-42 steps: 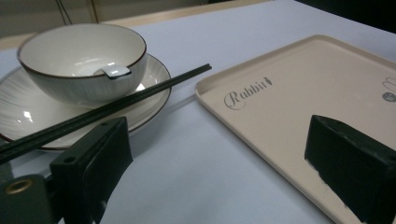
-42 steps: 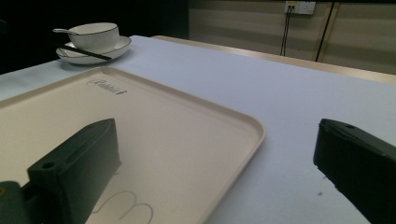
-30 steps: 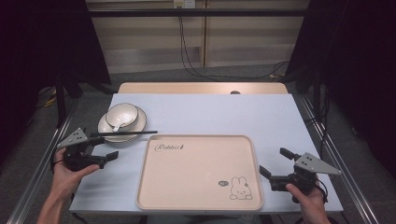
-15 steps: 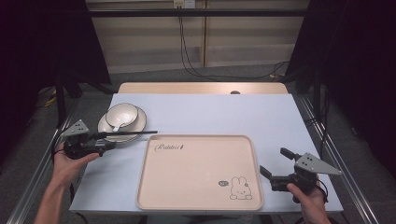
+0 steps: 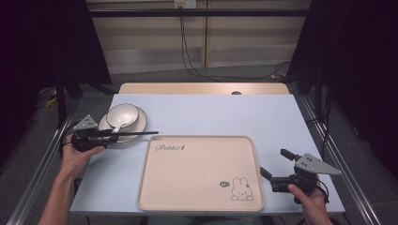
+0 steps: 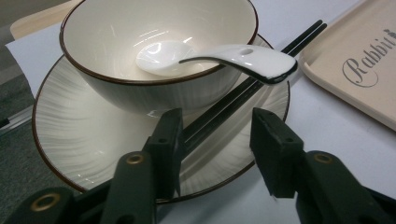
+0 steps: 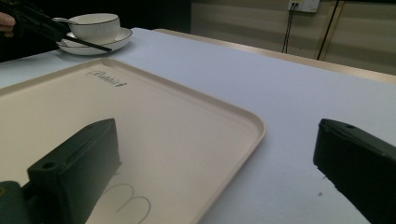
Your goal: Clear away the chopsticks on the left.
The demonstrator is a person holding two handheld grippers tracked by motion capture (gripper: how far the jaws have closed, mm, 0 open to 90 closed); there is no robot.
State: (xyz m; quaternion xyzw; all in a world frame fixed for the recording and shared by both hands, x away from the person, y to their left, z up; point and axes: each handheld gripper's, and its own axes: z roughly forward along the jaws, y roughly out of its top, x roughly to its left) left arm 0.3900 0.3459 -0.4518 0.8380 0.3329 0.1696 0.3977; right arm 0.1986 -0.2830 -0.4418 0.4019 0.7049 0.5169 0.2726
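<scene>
— How far along would you say this is?

— Barely begun, by my reading. The left gripper (image 6: 217,154) has its jaws spread around the near end of the black chopsticks (image 6: 243,93), which run straight out ahead between them, across the plate (image 6: 70,135) and under the white spoon's (image 6: 224,56) handle. The jaws stand apart, nothing pinched yet.

— Are they touching the chopsticks?

— The jaw on the left of that view looks to be against them, though the angle makes it hard to be sure. The other jaw is clear.

— And the rest of the setting?

— The bowl (image 5: 122,116) sits on the plate just beyond the left gripper's tips, spoon resting inside. The tray (image 5: 199,173) lies bare, between the two grippers.

— The right gripper (image 5: 278,165)?

— Released, holding nothing, parked by the tray's near corner, well apart from the dishes. Everything remains to be moved, I'd judge.
</scene>
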